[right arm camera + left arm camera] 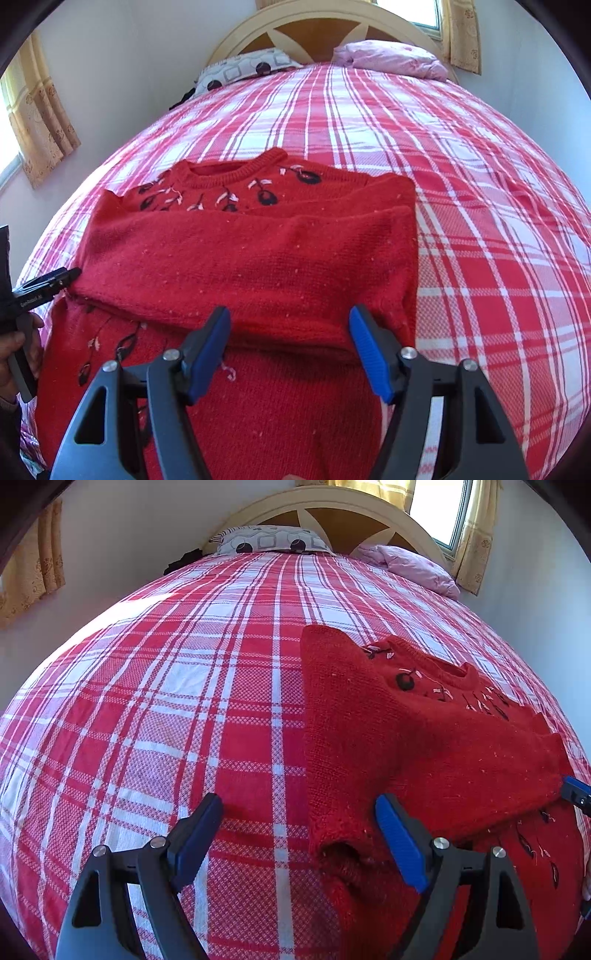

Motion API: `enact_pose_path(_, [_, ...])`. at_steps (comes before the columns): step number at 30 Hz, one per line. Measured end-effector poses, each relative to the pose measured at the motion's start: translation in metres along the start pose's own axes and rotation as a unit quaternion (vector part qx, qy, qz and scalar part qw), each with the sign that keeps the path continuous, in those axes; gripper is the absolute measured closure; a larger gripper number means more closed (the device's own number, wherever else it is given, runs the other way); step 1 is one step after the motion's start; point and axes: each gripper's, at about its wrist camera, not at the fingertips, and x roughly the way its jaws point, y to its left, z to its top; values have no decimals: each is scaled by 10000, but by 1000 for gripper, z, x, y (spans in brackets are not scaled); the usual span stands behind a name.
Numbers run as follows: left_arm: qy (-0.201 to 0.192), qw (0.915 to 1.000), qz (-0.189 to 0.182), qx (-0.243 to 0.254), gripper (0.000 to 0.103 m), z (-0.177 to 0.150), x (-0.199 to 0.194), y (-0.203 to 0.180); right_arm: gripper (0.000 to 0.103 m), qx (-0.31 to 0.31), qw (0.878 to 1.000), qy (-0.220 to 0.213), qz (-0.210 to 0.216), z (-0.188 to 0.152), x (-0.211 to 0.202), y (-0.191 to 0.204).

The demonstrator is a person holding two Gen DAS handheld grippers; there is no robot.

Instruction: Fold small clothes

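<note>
Red knitted sweater [243,266] is lying on the plaid bed [480,221], sleeves folded across. Both tongs, left [299,845] and right [291,350], are standing wide, holding nothing; next grip should be catching both hem corners evenly.

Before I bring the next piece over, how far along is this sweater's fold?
Done: the red sweater lies on the plaid bedspread with both sleeves folded across its front. In hand: nothing; the left hand-held gripper and right hand-held gripper are open over it. Left: folding the body, probably hem toward neckline.
</note>
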Motion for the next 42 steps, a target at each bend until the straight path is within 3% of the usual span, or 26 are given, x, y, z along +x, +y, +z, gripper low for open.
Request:
enact_pose_path(4, [-79, 9998, -99, -164, 18, -3, -9, 4, 33, -206, 9997, -154, -55, -7, -13, 5])
enact_pose_path(9, [-193, 9994, -197, -194, 18, -14, -25, 2, 29, -9, 10000, 56, -46, -15, -9, -10])
enact_pose_path(14, [-102, 9996, -261, -59, 18, -36, -39, -2, 29, 469, 9988, 165, 0, -24, -15, -33])
enact_pose_path(22, [-140, 9987, -452, -167, 18, -80, -69, -1, 29, 506, 9986, 179, -14, -50, -47, -36])
enact_pose_path(27, [-152, 9995, -268, 38, 18, -99, -81, -7, 35, 409, 9988, 219, -140, -74, -61, -35])
enact_pose_path(42, [68, 9985, -511, 193, 18, -157, -128, -19, 41, 606, 9978, 257, 0, -136, -106, -28])
